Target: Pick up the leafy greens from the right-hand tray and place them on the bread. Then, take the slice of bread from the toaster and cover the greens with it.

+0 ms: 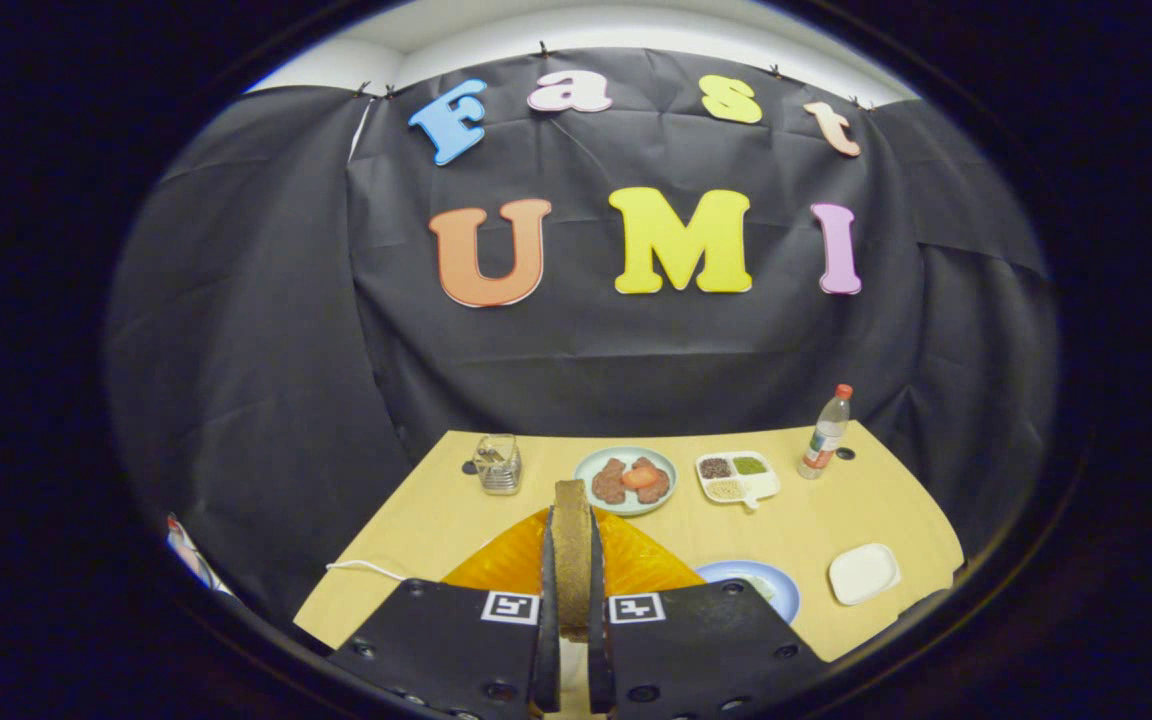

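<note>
My gripper is shut on a slice of bread, held upright and edge-on between both fingers, its brown crust toward me and its top sticking out past the fingertips. Directly under and behind the slice lies an orange faceted object, partly hidden by the gripper body. To the right of the fingers a blue plate peeks out with something pale on it, mostly covered by the gripper. Beyond that sits a white square tray.
On the far side of the yellow table stand a glass jar, a plate of meat and tomato, a divided white dish of grains and a plastic bottle. A white cable lies at the left.
</note>
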Available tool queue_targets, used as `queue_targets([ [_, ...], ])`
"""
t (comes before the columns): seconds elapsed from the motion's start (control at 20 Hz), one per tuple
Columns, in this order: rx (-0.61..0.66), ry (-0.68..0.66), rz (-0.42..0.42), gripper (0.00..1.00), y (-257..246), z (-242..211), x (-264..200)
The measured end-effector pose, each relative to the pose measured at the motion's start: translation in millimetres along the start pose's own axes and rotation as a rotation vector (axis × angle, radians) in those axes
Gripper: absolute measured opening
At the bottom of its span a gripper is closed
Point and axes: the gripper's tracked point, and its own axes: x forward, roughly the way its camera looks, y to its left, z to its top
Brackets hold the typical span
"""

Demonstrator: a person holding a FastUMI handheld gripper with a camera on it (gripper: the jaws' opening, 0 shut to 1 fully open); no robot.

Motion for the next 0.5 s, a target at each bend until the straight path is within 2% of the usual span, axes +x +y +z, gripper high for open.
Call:
queue_targets([
  [0.5,-0.013,0.160,-0.061,0.11,-99,-105,57],
])
